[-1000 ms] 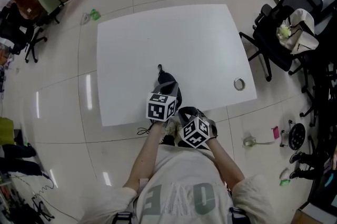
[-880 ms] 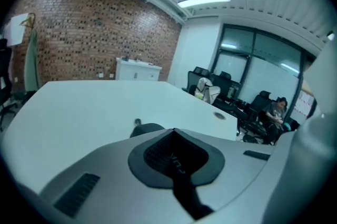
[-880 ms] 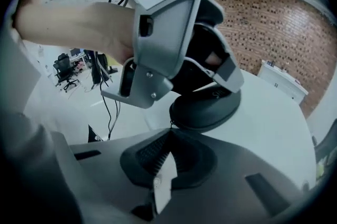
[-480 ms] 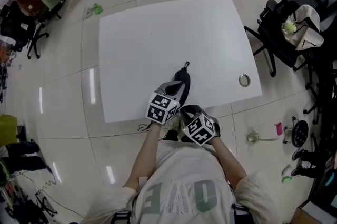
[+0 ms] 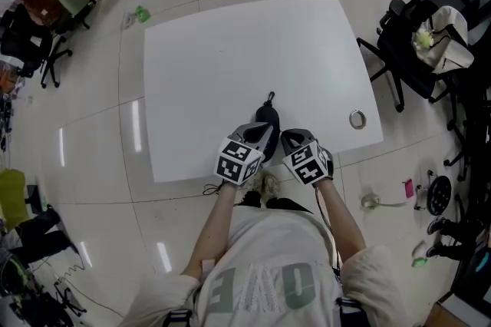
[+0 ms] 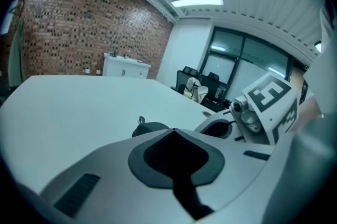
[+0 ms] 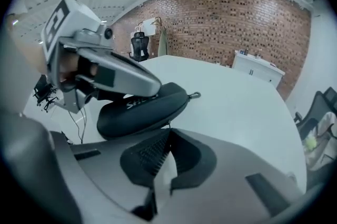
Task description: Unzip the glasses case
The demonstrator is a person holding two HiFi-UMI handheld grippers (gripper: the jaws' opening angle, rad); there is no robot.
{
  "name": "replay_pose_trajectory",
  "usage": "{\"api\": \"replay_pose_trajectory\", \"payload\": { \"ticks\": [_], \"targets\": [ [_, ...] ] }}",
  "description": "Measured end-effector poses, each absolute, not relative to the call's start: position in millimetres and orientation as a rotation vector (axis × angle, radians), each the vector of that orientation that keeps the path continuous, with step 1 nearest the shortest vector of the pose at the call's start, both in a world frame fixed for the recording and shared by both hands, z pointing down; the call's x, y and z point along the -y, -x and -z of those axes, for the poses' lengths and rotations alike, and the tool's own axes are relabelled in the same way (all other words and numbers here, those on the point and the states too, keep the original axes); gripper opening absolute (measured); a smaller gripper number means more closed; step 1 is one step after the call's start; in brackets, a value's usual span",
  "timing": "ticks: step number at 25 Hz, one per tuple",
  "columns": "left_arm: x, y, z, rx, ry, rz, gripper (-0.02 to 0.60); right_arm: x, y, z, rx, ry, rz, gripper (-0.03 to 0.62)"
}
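The black oval hard-shell glasses case (image 5: 266, 118) lies on the white table (image 5: 230, 49) by its near edge, straight ahead of both your tools and just past their tips. Its small metal ring (image 7: 195, 95) points away from you.

Your left gripper (image 5: 263, 136) has its jaws pressed together with nothing between them, and it lies across the top of the case, on the end nearest you. Your right gripper (image 7: 168, 132) is also closed. A thin dark zip pull (image 7: 167, 124) runs from the case's seam down to its tips and appears to be pinched there, though it is small and hard to make out.

Expect the case to be light, with a stiff moulded shell and a smooth fabric skin. It will likely skate on the bare tabletop as soon as the zip drags. That makes the left tool's downward press your anchor, so put the weight on the crown of the shell and clear of the seam.

The pull tab is the only sensible hold for the right tool. It is thin and can slip out of flat pads, so grip it deep. Draw along the line of the seam, not up and away from it. The curved ends are where the slider is most likely to bind, so ease around them.
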State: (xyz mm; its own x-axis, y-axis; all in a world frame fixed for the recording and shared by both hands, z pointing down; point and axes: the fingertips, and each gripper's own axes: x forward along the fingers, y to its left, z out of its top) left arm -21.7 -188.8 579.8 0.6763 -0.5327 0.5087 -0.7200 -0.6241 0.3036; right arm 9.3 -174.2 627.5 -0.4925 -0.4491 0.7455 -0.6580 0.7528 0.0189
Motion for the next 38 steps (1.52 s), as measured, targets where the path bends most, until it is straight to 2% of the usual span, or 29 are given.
{"api": "replay_pose_trajectory", "payload": {
  "ticks": [10, 16, 23, 29, 34, 38],
  "targets": [
    [190, 23, -580, 0.977, -2.335, -0.47, 0.003, 229, -7, -632, 2.145, -0.942, -0.354, 0.0],
    [184, 28, -558, 1.016, -2.248, -0.366, 0.003, 224, -44, -628, 2.034, -1.248, -0.52, 0.0],
    [161, 28, -580, 1.084, -2.181, -0.511, 0.003, 145, -12, -632, 2.078, -1.045, -0.423, -0.002],
    [169, 37, -577, 1.158, -2.226, -0.502, 0.003, 100, 16, -632, 2.144, -0.895, -0.382, -0.002],
    [173, 26, -580, 1.118, -2.274, -0.617, 0.003, 90, 33, -632, 2.164, -0.852, -0.369, -0.002],
    [172, 27, -589, 1.135, -2.272, -0.702, 0.003, 96, 21, -631, 2.155, -0.862, -0.388, 0.0]
  ]
}}
